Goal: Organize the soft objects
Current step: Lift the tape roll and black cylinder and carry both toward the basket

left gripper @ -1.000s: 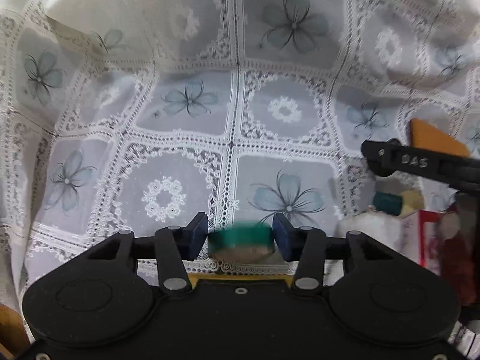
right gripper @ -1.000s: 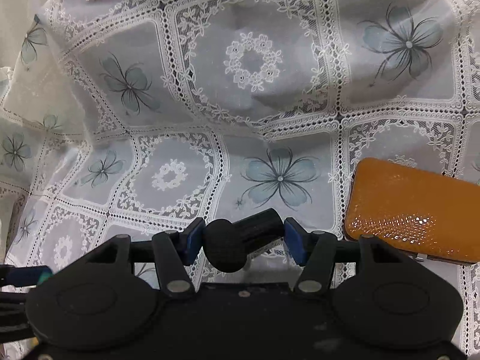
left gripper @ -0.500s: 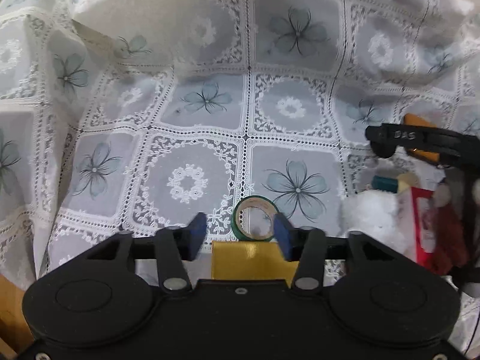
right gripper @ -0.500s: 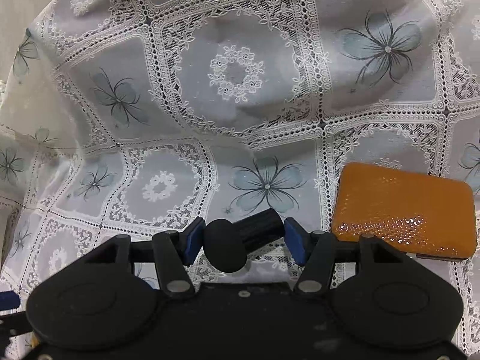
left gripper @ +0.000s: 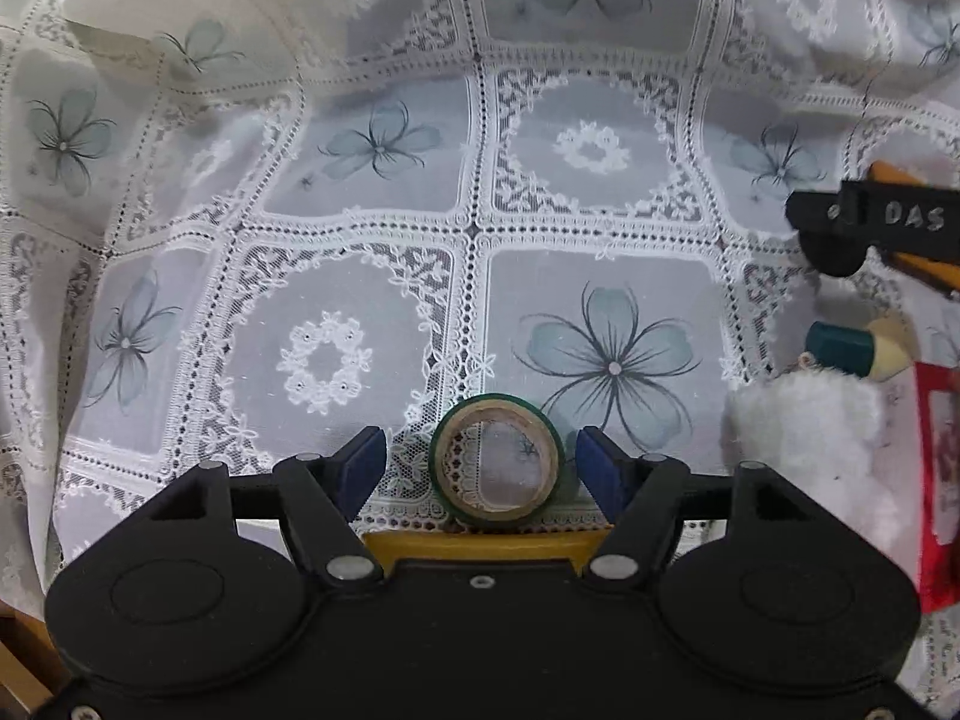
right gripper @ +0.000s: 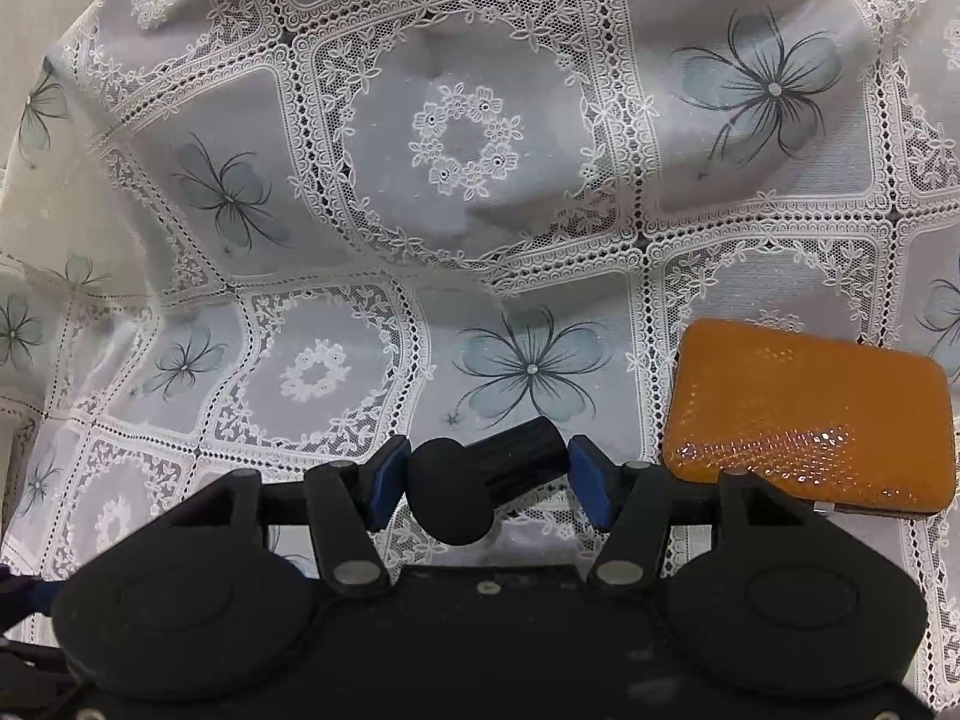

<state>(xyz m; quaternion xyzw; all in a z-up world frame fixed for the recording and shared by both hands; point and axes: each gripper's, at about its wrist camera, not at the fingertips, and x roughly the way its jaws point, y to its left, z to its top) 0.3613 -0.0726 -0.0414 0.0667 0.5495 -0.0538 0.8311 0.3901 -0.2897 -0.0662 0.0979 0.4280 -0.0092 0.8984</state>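
The left gripper (left gripper: pixel 480 468) is opening, and its blue pads (left gripper: pixel 360 468) are pulled away from the green tape roll (left gripper: pixel 497 468) that lies flat between them on the lace cloth (left gripper: pixel 372 228) over the table. A gap is seen on each side of the roll, so the roll is no longer being squeezed; it looks set down. A yellow edge (left gripper: pixel 474 543) is seen just under the roll, close to the gripper body, but what it belongs to cannot be told. Off to the right in this view, a small pile is seen: a fluffy white thing (left gripper: pixel 804 432), a teal and cream piece (left gripper: pixel 852 348) and something red (left gripper: pixel 936 456). The right gripper (right gripper: pixel 480 474) is closed on a black handle with a round knob (right gripper: pixel 480 480), which is held just above the cloth. An orange case (right gripper: pixel 804 414) lies on the cloth just beside it, on the right. So one thing seems to be put down, and one thing is in the other gripper, not yet placed. The pile at the side looks untouched, so much of the tidying seems left to be done.
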